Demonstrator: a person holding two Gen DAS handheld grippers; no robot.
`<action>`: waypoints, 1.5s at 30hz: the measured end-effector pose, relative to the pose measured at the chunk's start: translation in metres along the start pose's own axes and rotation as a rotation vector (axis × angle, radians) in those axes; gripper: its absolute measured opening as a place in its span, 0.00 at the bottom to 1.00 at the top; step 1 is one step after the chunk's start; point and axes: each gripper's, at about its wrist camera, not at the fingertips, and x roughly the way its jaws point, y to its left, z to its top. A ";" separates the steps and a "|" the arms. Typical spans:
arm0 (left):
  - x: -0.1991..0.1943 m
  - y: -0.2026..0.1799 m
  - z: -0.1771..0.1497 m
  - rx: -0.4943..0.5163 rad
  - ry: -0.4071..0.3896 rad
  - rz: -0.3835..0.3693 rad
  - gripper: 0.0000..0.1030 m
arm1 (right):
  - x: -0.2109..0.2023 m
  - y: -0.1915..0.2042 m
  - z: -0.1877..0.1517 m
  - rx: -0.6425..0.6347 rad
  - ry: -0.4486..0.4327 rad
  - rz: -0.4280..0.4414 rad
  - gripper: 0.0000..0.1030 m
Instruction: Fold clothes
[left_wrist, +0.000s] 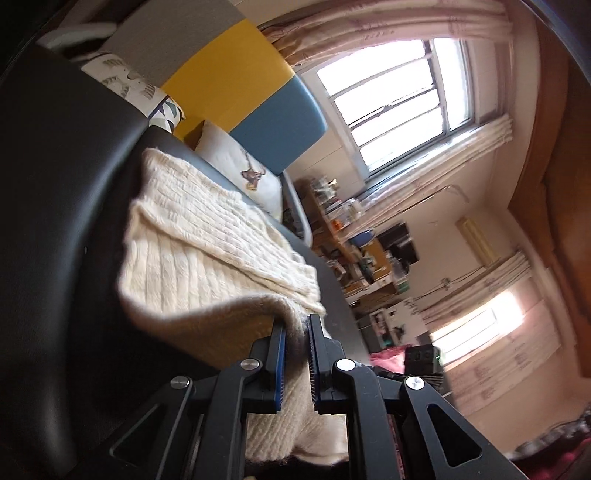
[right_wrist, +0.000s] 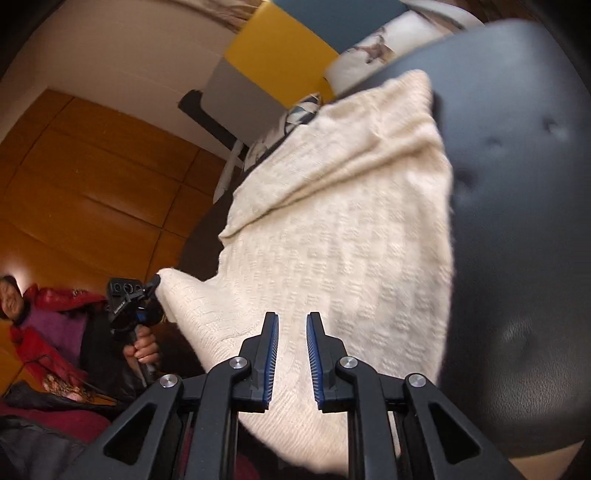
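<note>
Between my left gripper's (left_wrist: 297, 321) pinching pads sits a sweater (right_wrist: 332, 251) corner, while my right gripper (right_wrist: 291, 317) holds the near hem between narrow jaws, so lifting unevenly off the dark cushion (right_wrist: 517, 184) could drag the knit loose or skew the fold.

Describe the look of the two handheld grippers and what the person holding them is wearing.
Both the left gripper and the right gripper are matte black, with angular linkage arms that have triangular cut-outs, round silver pivot bolts and blue ribbed pads on the fingers. The right wrist view shows the person's red jacket over a purple top.
</note>
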 end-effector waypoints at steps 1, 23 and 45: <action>0.005 0.001 0.002 -0.003 0.022 -0.002 0.10 | -0.006 -0.005 -0.003 0.008 -0.010 -0.047 0.18; -0.010 0.037 -0.090 -0.122 0.147 0.210 0.11 | 0.019 -0.043 -0.055 0.102 0.072 -0.029 0.09; -0.025 0.011 -0.044 -0.089 0.009 -0.002 0.10 | 0.012 0.016 -0.017 -0.012 0.017 0.094 0.10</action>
